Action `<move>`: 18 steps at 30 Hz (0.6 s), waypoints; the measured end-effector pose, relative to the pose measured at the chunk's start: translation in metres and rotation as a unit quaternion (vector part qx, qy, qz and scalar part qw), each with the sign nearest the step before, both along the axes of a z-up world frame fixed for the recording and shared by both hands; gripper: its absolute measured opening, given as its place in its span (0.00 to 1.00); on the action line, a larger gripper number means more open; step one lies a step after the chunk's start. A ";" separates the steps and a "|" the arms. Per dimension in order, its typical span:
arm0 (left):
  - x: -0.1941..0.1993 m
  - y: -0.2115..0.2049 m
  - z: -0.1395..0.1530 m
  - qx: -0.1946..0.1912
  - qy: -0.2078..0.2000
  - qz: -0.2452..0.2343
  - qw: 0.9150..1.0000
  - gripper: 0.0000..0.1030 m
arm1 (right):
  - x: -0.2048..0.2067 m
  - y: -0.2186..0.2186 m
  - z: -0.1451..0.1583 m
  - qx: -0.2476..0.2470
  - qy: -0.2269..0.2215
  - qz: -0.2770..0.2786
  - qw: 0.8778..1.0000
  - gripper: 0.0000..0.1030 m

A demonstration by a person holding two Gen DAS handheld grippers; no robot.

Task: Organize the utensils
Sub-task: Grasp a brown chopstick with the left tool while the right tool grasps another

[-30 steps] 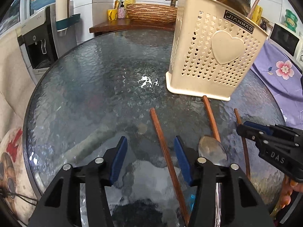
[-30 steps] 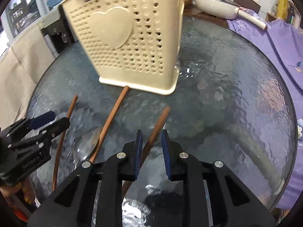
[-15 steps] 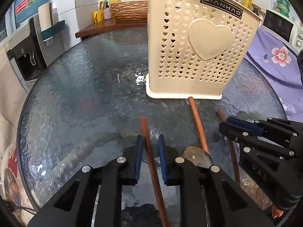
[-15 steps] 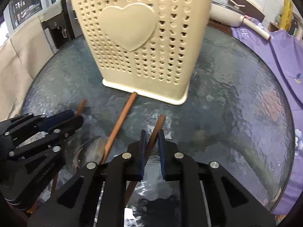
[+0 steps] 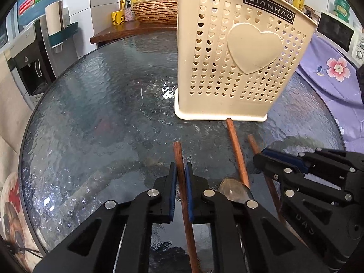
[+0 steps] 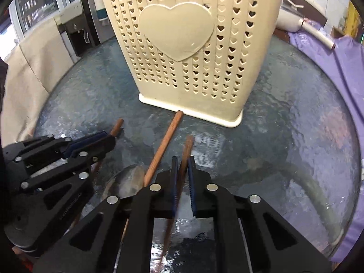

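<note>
On glass table (image 5: 91,118): left gripper (image 5: 180,170) clamped on chopstick (image 5: 178,154); right gripper (image 6: 183,165) clamped on second chopstick (image 6: 188,144)

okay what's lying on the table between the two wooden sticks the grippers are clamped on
In the left wrist view, a spoon with a wooden handle lies between the stick in the left gripper and the stick in the right gripper, its handle end reaching the cream basket.

We see our left gripper (image 5: 180,170) clamped on a wooden chopstick (image 5: 178,152) lying on the glass table (image 5: 91,113). Our right gripper (image 5: 261,157) pinches another wooden stick (image 5: 252,142) near the cream holder (image 5: 238,56).
</note>
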State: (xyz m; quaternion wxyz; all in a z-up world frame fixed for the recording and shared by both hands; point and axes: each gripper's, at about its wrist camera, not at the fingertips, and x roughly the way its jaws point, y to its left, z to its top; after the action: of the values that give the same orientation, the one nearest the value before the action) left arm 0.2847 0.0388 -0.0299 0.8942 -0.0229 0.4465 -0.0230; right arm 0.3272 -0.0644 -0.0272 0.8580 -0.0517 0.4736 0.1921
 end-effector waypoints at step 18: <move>-0.009 0.004 0.012 -0.039 -0.025 -0.004 0.999 0.07 | -0.017 -0.012 0.018 0.040 -0.031 0.027 0.998 0.07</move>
State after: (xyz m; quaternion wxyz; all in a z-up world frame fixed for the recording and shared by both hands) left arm 0.2761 0.0433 -0.0183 0.9034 -0.0557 0.4227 -0.0448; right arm 0.3102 -0.0766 -0.0090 0.8680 -0.0359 0.4372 0.2328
